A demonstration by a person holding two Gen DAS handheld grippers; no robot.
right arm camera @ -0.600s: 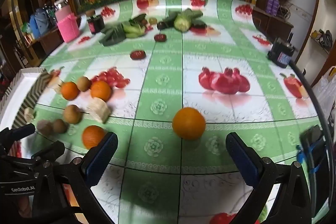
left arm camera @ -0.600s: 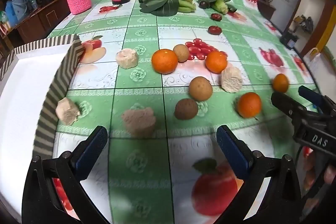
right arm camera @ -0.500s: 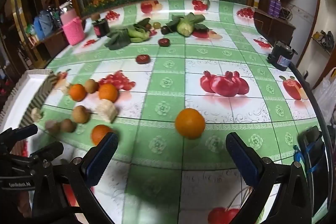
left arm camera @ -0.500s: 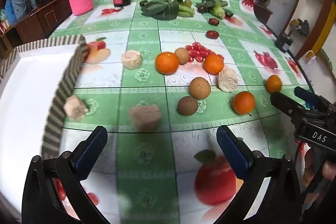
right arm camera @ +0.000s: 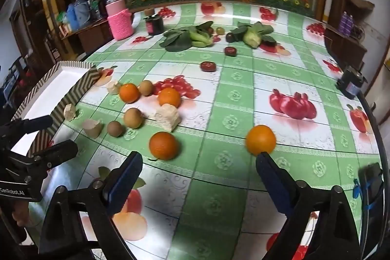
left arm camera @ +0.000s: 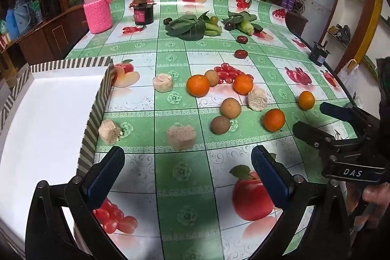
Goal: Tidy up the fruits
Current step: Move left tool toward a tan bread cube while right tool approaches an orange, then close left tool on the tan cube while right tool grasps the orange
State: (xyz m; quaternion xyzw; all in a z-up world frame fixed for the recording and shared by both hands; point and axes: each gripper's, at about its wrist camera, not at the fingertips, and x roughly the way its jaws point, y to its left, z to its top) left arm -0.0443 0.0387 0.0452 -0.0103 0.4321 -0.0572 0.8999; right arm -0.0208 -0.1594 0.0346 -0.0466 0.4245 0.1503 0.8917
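Several oranges lie on the fruit-print tablecloth, among them a near orange (left arm camera: 273, 119) (right arm camera: 163, 146) and a lone one (left arm camera: 306, 100) (right arm camera: 260, 139) to the right. Brown round fruits (left arm camera: 230, 108) (right arm camera: 132, 117) and pale rough chunks (left arm camera: 181, 137) (right arm camera: 168, 116) lie among them. My left gripper (left arm camera: 186, 166) is open and empty, short of the chunks. My right gripper (right arm camera: 198, 172) is open and empty, just short of the two near oranges. A white tray with a striped rim (left arm camera: 97, 109) (right arm camera: 80, 87) sits at the left.
Leafy greens (left arm camera: 187, 27) (right arm camera: 180, 39), a corn cob (right arm camera: 251, 38), dark red fruits (left arm camera: 240, 54) (right arm camera: 208, 66), a pink-sleeved jar (left arm camera: 97, 6) (right arm camera: 119, 16) and a dark jar (left arm camera: 143, 11) stand at the back. A small black box (right arm camera: 349, 84) sits at the right table edge.
Both grippers have pulled back and risen a little, so the fruits sit farther off in view. The right gripper has turned left toward the near orange. Jaws unchanged.
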